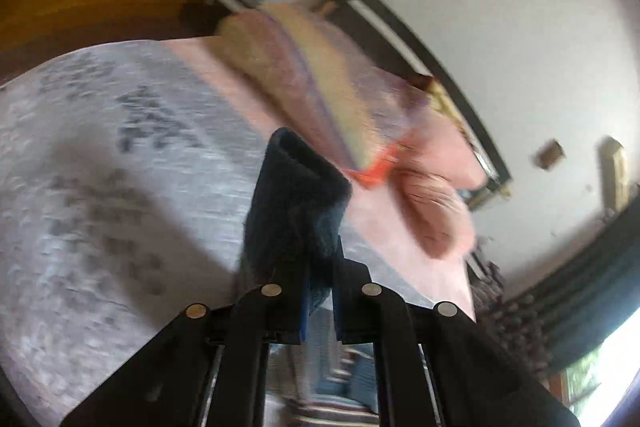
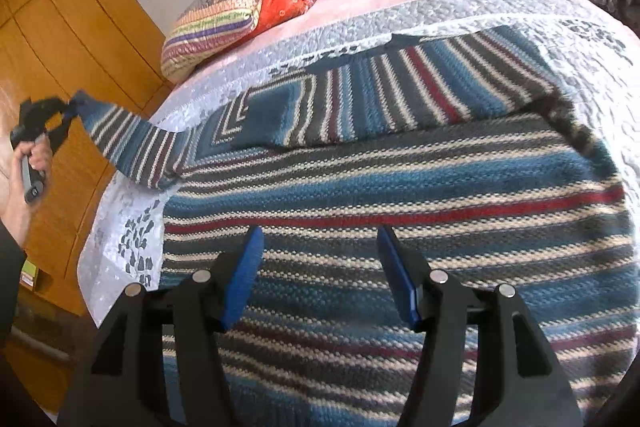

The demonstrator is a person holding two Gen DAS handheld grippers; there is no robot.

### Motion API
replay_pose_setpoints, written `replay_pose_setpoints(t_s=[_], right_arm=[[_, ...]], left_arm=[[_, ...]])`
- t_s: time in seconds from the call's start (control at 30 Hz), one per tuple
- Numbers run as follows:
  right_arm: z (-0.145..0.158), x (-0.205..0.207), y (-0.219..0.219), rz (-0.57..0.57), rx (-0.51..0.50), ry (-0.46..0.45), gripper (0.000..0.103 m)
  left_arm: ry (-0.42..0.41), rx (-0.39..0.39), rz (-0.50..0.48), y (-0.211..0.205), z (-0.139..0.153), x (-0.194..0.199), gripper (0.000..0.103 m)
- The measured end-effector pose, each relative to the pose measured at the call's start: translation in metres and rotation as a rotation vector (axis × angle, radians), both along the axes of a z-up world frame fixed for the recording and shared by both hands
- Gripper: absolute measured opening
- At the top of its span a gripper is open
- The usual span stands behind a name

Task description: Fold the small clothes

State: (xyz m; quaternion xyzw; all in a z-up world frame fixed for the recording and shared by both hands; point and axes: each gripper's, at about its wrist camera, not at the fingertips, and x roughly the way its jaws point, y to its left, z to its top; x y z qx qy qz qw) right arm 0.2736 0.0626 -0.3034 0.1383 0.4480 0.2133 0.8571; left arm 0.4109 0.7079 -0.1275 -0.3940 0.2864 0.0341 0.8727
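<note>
1. The striped sweater (image 2: 400, 187) lay flat on the bed (image 2: 400, 15), its sleeve cuff (image 1: 296, 203) pinched by the left gripper (image 1: 320, 291) at 9 o'clock.
2. The right gripper (image 2: 320, 275) hovered agape over the hem.
3. Soft, floppy knit; likely best gripped by edges.

Two handheld grippers, the left clamped on a sleeve cuff, the right spread open

The left gripper (image 1: 318, 291) has its blue-padded jaws pinched together on the dark blue cuff (image 1: 298, 203) of a striped sweater sleeve, lifted clear of the bed. In the right wrist view the person's left hand (image 2: 34, 157) wraps around that gripper's handle at the far left edge, forearm rising from below. The right gripper (image 2: 320, 275) hovers low with its jaws wide apart, blue pads (image 2: 244, 275) holding nothing
</note>
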Motion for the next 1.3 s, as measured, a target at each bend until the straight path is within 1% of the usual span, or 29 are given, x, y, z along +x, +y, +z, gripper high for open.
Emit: replay_pose_setpoints(t_s=[0.07,0.2,0.3,0.4,0.5,0.57,0.63,0.7,0.8,0.87,0.9,0.93,0.97,1.0,1.03,1.1,1.17,1.2,1.23,1.27,1.3], right_arm=[[0.003,-0.003,-0.009,-0.005,0.004,-0.006,0.059],[0.007,-0.008,-0.027,-0.023,0.011,-0.008,0.059],[0.005,-0.010,-0.042,-0.039,0.018,-0.004,0.059],[0.000,-0.011,-0.057,-0.061,0.031,0.008,0.059],[-0.006,-0.010,-0.067,-0.081,0.045,0.017,0.059],[-0.010,-0.008,-0.072,-0.091,0.056,0.026,0.059],[-0.014,-0.006,-0.077,-0.099,0.066,0.035,0.059],[-0.017,-0.003,-0.080,-0.103,0.073,0.043,0.059],[-0.021,0.000,-0.085,-0.109,0.083,0.055,0.059],[-0.023,0.003,-0.088,-0.113,0.087,0.063,0.059],[-0.023,0.005,-0.089,-0.112,0.088,0.068,0.061],[-0.023,0.009,-0.089,-0.108,0.094,0.076,0.061],[-0.023,0.013,-0.090,-0.103,0.105,0.083,0.061],[-0.021,0.018,-0.090,-0.097,0.123,0.093,0.062],[-0.020,0.025,-0.091,-0.093,0.143,0.104,0.062],[-0.014,0.047,-0.091,-0.075,0.210,0.137,0.071],[-0.013,0.079,-0.088,-0.044,0.310,0.202,0.073],[-0.014,0.090,-0.085,-0.036,0.349,0.232,0.073],[-0.020,0.112,-0.078,-0.013,0.417,0.289,0.073],[-0.026,0.126,-0.072,0.003,0.460,0.329,0.072],[-0.033,0.142,-0.065,0.003,0.493,0.371,0.068]], left_arm=[[-0.019,0.007,-0.051,-0.032,0.014,0.012,0.008],[-0.033,0.030,-0.139,-0.094,0.026,0.036,0.008],[-0.016,0.040,-0.208,-0.145,0.021,0.055,0.008],[0.003,0.044,-0.262,-0.184,0.011,0.067,0.008],[0.040,0.055,-0.320,-0.232,-0.011,0.080,0.008],[0.066,0.073,-0.355,-0.257,-0.028,0.087,0.008],[0.093,0.074,-0.385,-0.281,-0.045,0.091,0.008],[0.130,0.091,-0.415,-0.309,-0.070,0.094,0.008],[0.176,0.108,-0.443,-0.333,-0.103,0.100,0.008],[0.213,0.134,-0.465,-0.351,-0.125,0.102,0.009],[0.230,0.149,-0.477,-0.358,-0.135,0.102,0.012],[0.267,0.156,-0.504,-0.368,-0.150,0.103,0.015],[0.302,0.158,-0.520,-0.373,-0.161,0.104,0.025],[0.325,0.163,-0.523,-0.374,-0.168,0.101,0.038],[0.328,0.164,-0.514,-0.374,-0.171,0.098,0.043],[0.297,0.147,-0.486,-0.361,-0.168,0.085,0.067],[0.257,0.112,-0.459,-0.343,-0.160,0.059,0.073],[0.250,0.100,-0.450,-0.333,-0.158,0.044,0.076],[0.252,0.097,-0.445,-0.328,-0.156,0.034,0.077],[0.254,0.096,-0.440,-0.321,-0.156,0.020,0.078],[0.257,0.099,-0.434,-0.315,-0.158,0.001,0.079]])
